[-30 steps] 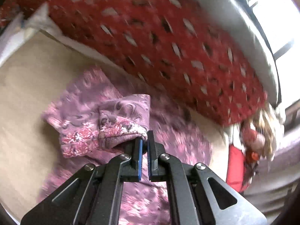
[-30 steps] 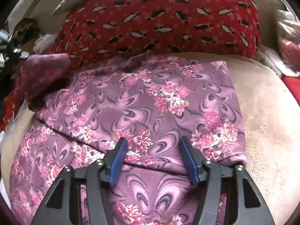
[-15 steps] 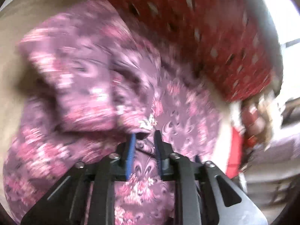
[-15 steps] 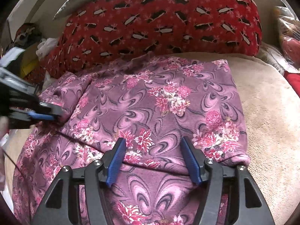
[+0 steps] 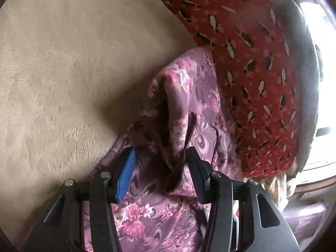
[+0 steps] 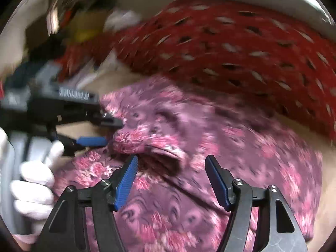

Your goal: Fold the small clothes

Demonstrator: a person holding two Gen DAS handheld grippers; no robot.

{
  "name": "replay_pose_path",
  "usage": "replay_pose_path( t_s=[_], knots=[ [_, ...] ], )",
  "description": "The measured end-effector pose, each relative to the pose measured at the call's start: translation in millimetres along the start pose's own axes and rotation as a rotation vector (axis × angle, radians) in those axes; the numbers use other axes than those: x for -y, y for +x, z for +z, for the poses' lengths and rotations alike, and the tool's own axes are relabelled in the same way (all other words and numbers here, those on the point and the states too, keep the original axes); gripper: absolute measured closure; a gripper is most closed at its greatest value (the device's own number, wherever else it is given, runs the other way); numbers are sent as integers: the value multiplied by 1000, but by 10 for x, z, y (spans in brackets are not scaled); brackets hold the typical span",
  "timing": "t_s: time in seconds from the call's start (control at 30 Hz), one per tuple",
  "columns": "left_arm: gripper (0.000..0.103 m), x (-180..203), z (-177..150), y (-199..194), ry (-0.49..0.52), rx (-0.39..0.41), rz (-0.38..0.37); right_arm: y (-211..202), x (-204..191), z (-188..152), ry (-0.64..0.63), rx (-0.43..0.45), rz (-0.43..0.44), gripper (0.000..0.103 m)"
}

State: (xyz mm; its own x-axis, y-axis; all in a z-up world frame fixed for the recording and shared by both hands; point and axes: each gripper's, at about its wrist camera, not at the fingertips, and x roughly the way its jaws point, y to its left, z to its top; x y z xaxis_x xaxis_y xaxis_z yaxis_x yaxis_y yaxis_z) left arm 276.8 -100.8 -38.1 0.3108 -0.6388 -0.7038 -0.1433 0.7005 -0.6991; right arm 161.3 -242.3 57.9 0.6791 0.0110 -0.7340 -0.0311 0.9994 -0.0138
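A purple floral garment point(image 6: 199, 147) lies partly folded on a beige plush surface point(image 5: 73, 73). In the left wrist view the garment point(image 5: 189, 109) has a raised fold just ahead of my left gripper point(image 5: 160, 157), which is open with the cloth between its spread fingers but not clamped. In the right wrist view my left gripper point(image 6: 111, 132) shows at the left edge, open at the fold's end. My right gripper point(image 6: 171, 163) is open and empty, just above the garment's middle, close to a dark fold opening.
A red patterned pillow point(image 5: 252, 63) lies along the garment's far side; it also shows in the right wrist view point(image 6: 231, 48). A white-gloved hand point(image 6: 35, 178) holds the left gripper. Clutter sits at the far left point(image 6: 84, 27). A bright window point(image 5: 323, 84) is at right.
My left gripper has opened and let go of the sleeve fold it carried over the garment. My right gripper has moved in toward that fold; its view is now blurred.
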Motion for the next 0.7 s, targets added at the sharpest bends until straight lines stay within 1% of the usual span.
replay_pose_path(
  t_s=[0.07,0.1,0.13,0.17,0.2,0.27,0.33,0.4,0.43,0.47,0.53,0.57,0.63,0.67,0.7],
  knots=[
    [56,1,14,-10,0,-1,-3,150,-97,62,-57,-6,-31,40],
    [56,-3,13,-11,-4,-6,-8,198,-109,85,-70,-6,-35,52],
    [55,-8,10,-11,-4,-8,-11,235,-98,98,-73,-12,-14,64],
    [55,-7,6,-17,0,-9,-9,251,-60,124,-53,-21,27,89],
    [56,9,-7,-27,7,-7,0,222,17,140,-6,-12,49,89],
    [55,9,-26,-62,18,-4,3,65,270,136,134,36,110,90],
    [49,51,-48,-61,33,2,11,-98,663,62,339,82,166,90],
    [45,82,-75,-66,44,4,11,-242,1140,-148,571,118,222,90],
    [45,94,-87,-64,46,5,13,-285,1335,-275,663,126,232,90],
    [45,102,-98,-61,48,5,16,-325,1548,-437,755,126,225,90],
    [45,96,-100,-48,46,2,11,-384,1943,-817,913,107,187,90],
    [45,92,-101,-43,44,0,9,-399,2075,-970,971,97,180,90],
    [45,90,-106,-27,46,-2,9,-441,2268,-1254,1082,79,215,88],
    [45,94,-107,-16,48,-5,12,-505,2319,-1350,1118,87,200,85],
    [44,102,-109,1,51,-7,13,-574,2359,-1414,1143,117,206,85]
  ],
)
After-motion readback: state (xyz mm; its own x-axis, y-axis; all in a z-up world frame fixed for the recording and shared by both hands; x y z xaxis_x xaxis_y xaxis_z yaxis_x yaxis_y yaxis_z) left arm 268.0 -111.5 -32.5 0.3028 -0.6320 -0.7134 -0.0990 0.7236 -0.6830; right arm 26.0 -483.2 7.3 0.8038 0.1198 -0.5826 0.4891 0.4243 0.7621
